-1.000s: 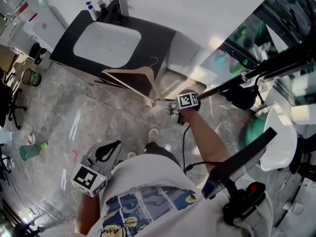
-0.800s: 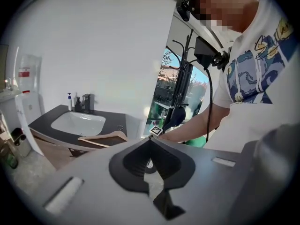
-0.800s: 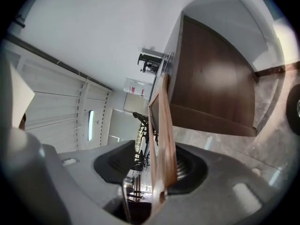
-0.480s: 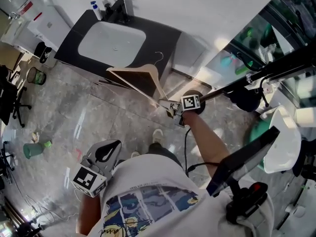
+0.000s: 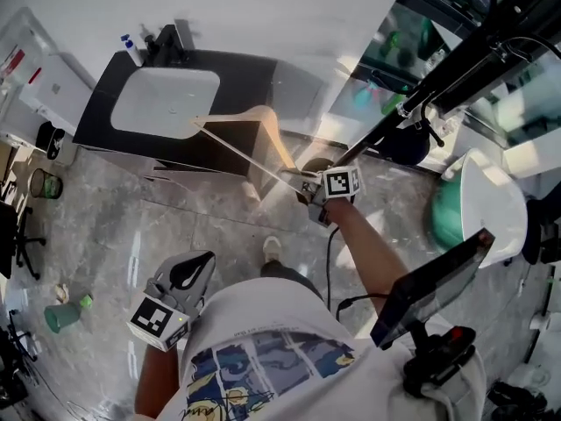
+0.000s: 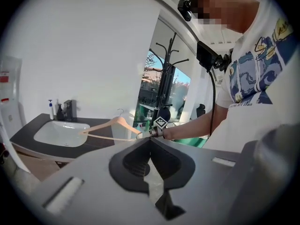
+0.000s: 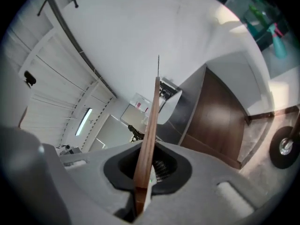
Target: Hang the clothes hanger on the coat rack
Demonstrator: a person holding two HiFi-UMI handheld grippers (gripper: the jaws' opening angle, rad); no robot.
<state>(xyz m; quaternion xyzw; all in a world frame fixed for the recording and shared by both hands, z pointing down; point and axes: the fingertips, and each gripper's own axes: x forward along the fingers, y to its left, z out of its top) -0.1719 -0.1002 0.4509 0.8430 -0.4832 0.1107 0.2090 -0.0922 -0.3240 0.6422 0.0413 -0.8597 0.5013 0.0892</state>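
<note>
Slippage risk: right gripper (image 5: 304,188), centre frame, is pinching only 1 hanger (image 5: 252,128) tip; left gripper (image 5: 188,271), lower left, is hanging closed, empty.

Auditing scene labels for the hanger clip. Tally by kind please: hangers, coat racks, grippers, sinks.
Hangers: 1, the wooden hanger
Coat racks: 1, the black coat rack
Grippers: 2, the left gripper, and the right gripper clamped on the hanger
Sinks: 1, the white sink
Total: 5
</note>
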